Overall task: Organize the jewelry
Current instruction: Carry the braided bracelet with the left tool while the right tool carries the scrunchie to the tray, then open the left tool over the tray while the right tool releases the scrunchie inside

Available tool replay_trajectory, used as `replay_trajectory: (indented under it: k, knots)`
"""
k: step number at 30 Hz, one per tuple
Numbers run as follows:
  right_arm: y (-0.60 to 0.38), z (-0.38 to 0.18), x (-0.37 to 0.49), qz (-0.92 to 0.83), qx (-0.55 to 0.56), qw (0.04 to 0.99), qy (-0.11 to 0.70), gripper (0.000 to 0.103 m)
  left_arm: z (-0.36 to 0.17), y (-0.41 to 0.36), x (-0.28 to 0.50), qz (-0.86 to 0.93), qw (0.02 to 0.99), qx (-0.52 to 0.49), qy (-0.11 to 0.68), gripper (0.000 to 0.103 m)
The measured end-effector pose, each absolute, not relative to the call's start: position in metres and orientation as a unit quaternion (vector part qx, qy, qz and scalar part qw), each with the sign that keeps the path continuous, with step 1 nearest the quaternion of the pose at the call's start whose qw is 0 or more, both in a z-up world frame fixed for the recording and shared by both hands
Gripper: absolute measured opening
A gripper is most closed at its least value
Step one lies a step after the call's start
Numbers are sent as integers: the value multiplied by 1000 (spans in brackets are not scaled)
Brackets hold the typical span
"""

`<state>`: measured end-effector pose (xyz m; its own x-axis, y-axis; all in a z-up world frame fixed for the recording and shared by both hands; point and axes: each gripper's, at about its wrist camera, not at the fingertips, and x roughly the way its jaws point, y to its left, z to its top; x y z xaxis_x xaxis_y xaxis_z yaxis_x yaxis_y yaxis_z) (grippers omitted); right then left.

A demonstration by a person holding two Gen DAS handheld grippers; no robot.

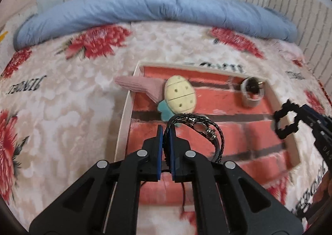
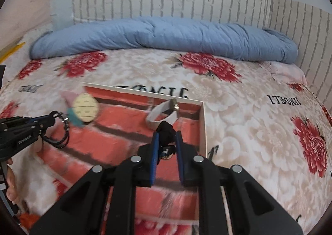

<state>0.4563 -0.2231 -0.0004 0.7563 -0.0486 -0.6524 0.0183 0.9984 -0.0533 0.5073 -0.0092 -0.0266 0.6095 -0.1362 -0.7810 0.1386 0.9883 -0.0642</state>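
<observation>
My left gripper (image 1: 166, 131) is shut on a black braided bracelet (image 1: 207, 129) with metal beads, held above a shallow white-rimmed box (image 1: 124, 114) lined in a red brick pattern. My right gripper (image 2: 167, 137) is shut on a black link bracelet (image 2: 166, 129) over the box's right side (image 2: 204, 127). From the left wrist, the right gripper (image 1: 300, 114) comes in from the right edge with that black link bracelet (image 1: 278, 113). In the right wrist view the left gripper (image 2: 53, 119) comes in from the left with the braided bracelet (image 2: 66, 126).
Inside the box lie a cream oval piece (image 1: 180, 95) with a teal tab and a grey ring-shaped band (image 1: 252, 97). A pink item (image 1: 137, 84) hangs over its left rim. The box rests on a floral blanket (image 2: 238, 110), with a rolled blue quilt (image 2: 166, 35) behind.
</observation>
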Motion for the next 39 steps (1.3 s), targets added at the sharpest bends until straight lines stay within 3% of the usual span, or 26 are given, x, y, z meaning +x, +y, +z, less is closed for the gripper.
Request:
replay_trajectory:
  k: [19,25,26,27,28,29,34,36,39]
  knots:
    - [-246,-63,532,-44,12,901,431,16,-66,-21,582,-56,874,42,480,5]
    - [-247,-70,541,-45,10,887,459,19,-66,-24,583,-53,868,55,491,9]
    - [-247,-70,541,-44,10,886,462,20,-65,-24,583,-52,866,57,495,16]
    - [-248,-70,542,-41,12,884,465,27,-65,-24,583,-52,863,60,500,29]
    - [-249,-70,542,-38,13,882,470,41,-63,-24,581,-52,862,61,501,36]
    - [-250,-69,541,-34,18,880,474,45,-60,-23,578,-51,863,65,498,48]
    - [-253,-49,527,2,39,884,466,73,-32,-16,559,-53,874,65,478,70]
    - [-255,-35,518,20,52,888,456,78,-16,-10,547,-66,876,56,475,88]
    - [-261,-12,502,32,71,897,434,87,10,0,524,-69,889,59,449,96]
